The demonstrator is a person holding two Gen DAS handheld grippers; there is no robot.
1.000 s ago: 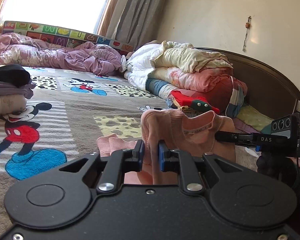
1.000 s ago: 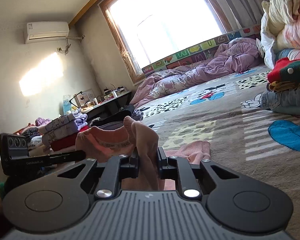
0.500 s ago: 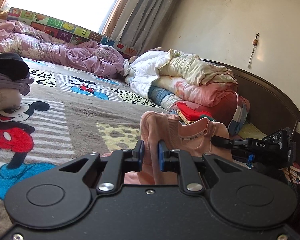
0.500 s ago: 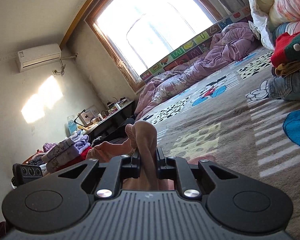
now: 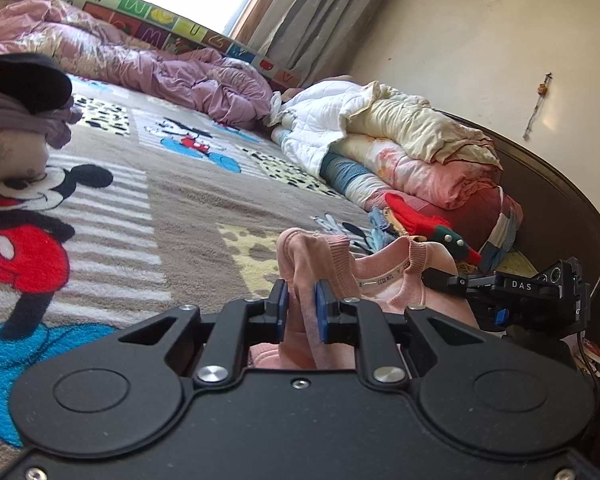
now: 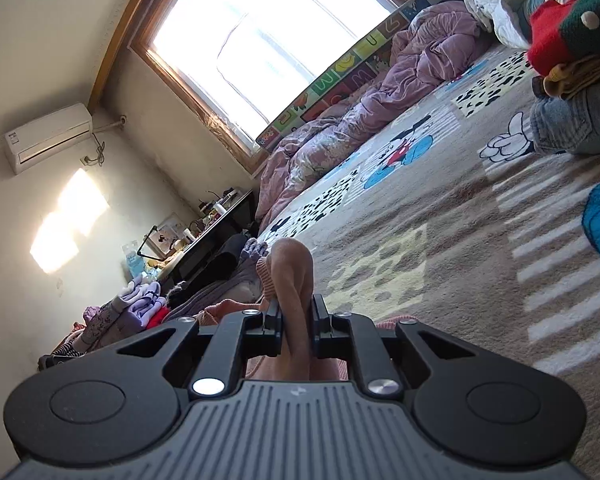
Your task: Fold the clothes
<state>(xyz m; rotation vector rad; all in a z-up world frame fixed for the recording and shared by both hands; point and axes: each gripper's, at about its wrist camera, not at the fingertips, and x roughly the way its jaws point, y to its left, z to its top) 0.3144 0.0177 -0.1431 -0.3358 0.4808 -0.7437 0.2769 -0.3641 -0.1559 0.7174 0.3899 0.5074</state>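
Both tools are clamped on the same pink knitted top (image 5: 384, 276), one at each shoulder. The left hand-held gripper (image 5: 300, 308) pinches a bunched fold of pink cloth between its blue pads, and the right hand-held gripper (image 6: 296, 316) is closed on a similar wad. In the left wrist view the neckline with its label hangs between the two tools, held just above the cartoon-print blanket (image 5: 172, 208) that covers the bed, while the lower part of the garment appears to trail onto the blanket below (most of it is hidden under the tool bodies).

The step in hand looks like carrying or laying out the top by its shoulders before a fold. The next move likely calls for keeping both grips even, lowering the shoulders together onto clear blanket, well away from the folded stack (image 5: 16, 120) at the left, so the cloth lies flat without twisting.
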